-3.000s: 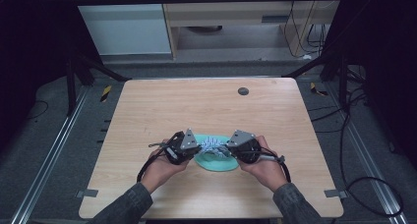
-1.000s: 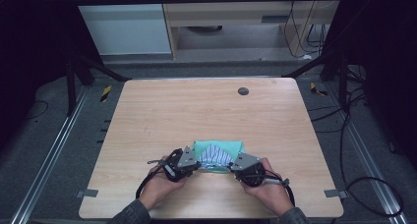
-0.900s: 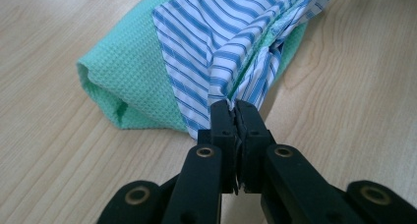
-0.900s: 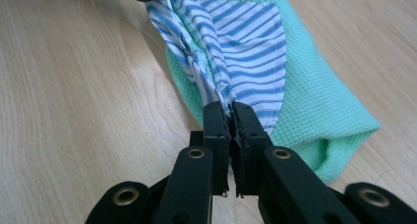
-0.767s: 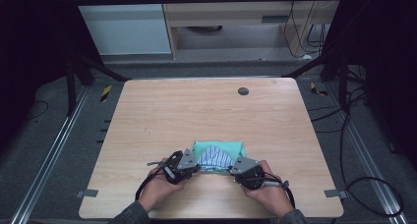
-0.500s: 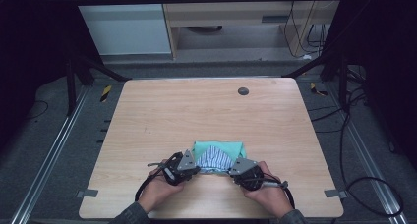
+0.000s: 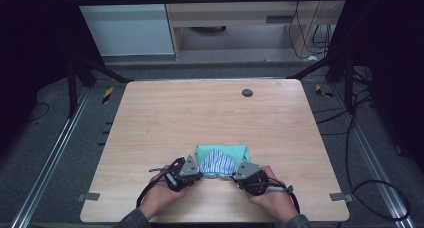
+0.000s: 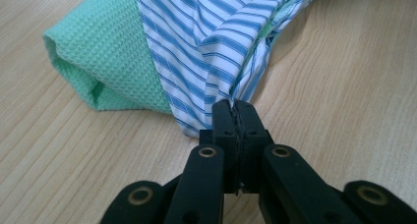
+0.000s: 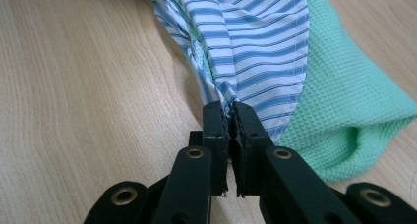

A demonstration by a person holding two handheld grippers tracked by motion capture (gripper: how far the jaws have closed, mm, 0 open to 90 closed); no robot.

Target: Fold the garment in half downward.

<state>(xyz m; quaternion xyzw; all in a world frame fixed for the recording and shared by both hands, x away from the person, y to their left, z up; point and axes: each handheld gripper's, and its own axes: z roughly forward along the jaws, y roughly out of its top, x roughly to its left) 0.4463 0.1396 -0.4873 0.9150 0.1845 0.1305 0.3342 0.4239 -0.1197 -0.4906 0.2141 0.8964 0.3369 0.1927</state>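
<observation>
A folded cloth lies near the table's front edge, green waffle-knit point(image 7: 223, 150) on one face and blue-and-white striped point(image 7: 217, 163) on the other. My left gripper point(image 7: 199, 176) is shut on the striped cloth's point(image 8: 216, 47) near left corner, with the green layer point(image 8: 103, 57) bulging to its left. On the near right corner of the striped cloth point(image 9: 255, 42), my right gripper point(image 7: 235, 174) is shut, the green layer point(image 9: 344, 111) folded beside it. In the gripper views the left gripper point(image 8: 236, 108) and the right gripper point(image 9: 228, 108) each pinch bunched fabric just above the wood.
The wooden table point(image 7: 200, 113) stretches away behind the cloth. A small dark round disc point(image 7: 247, 92) sits near its far edge. Dark frame bars and cables point(image 7: 360, 138) surround the table on the grey floor.
Since three seconds ago both grippers have drawn toward the front edge with the cloth's corners, and the striped side now lies over the green. Over the last second they hardly moved.
</observation>
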